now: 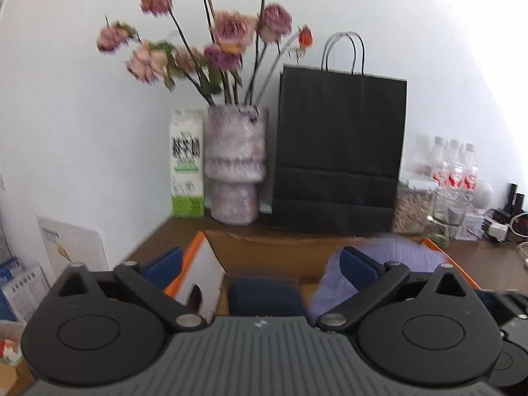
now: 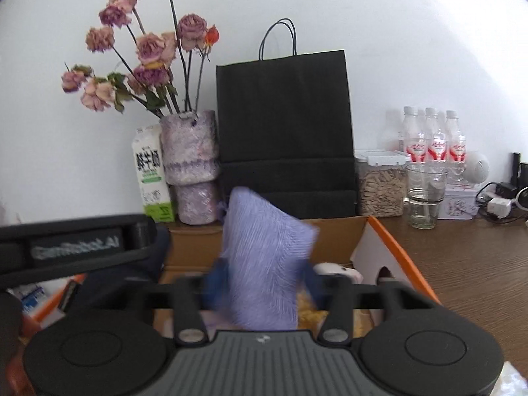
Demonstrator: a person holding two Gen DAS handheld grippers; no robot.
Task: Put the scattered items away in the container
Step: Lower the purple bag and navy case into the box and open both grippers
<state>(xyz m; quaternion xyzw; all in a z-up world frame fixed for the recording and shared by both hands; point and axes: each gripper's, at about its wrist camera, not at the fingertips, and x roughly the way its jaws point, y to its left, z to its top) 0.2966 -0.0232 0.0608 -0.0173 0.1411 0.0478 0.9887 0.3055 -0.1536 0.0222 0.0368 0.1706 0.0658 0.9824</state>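
Observation:
An open cardboard box [image 1: 264, 250] with orange-edged flaps sits on the brown table just ahead of both grippers. A lilac ribbed cloth [image 2: 264, 247] stands blurred over the box, between the blue fingers [image 2: 216, 280] of my right gripper [image 2: 265, 280]. The jaws stand wide and do not pinch it. My left gripper [image 1: 260, 264] is open wide over the box's left part, and the same cloth [image 1: 396, 254] drapes by its right finger [image 1: 356, 264]. A dark blue item [image 1: 264, 297] lies in the box below it. The left gripper's body [image 2: 76, 247] shows left in the right wrist view.
Along the wall stand a milk carton [image 1: 186, 161], a vase of dried flowers [image 1: 236, 165] and a black paper bag [image 1: 340, 151]. Right of them are a cereal jar [image 2: 381, 184], a glass [image 2: 425, 198], water bottles [image 2: 435, 138], a tin and cables. Bare tabletop [image 2: 468, 264] lies right of the box.

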